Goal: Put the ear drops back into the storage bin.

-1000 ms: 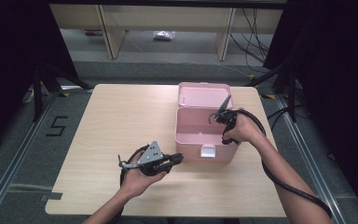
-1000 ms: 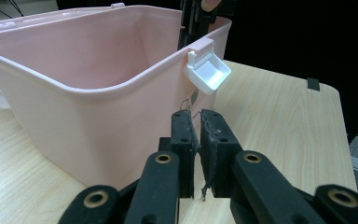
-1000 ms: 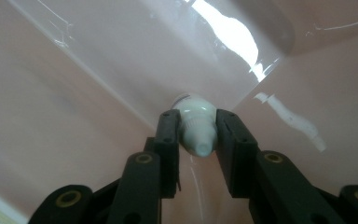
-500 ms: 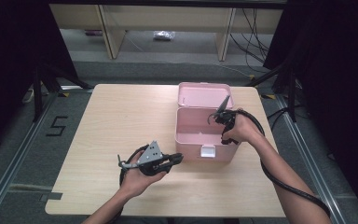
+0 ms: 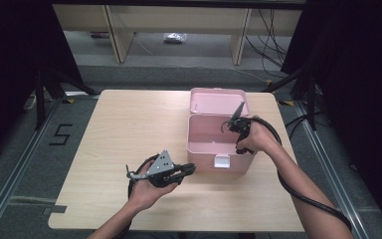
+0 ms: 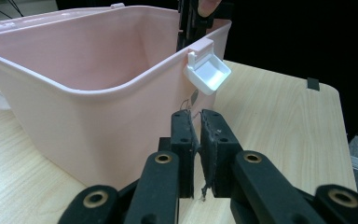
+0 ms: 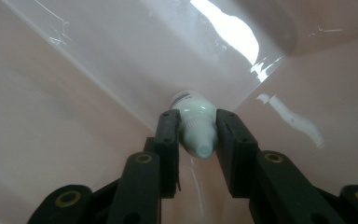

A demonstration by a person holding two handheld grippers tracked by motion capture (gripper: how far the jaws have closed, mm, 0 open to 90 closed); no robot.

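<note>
Holding a small white bottle (image 7: 195, 126) down inside the open pink box (image 5: 201, 132).

Going left to right: left gripper (image 5: 188, 169) rested level on the table just beside the box's front wall, jaws nearly together, nothing between them; right gripper (image 5: 230, 124) reached into the box from its right rim, jaws clamped on the bottle's sides, long axis running back along the jaws, nozzle toward the camera.

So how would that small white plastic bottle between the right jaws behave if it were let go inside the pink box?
The small white plastic bottle looks round-bodied, so it would probably roll on the floor of the pink box. It seems light and stiff. The right gripper grips its tapered neck, which may slip.
</note>
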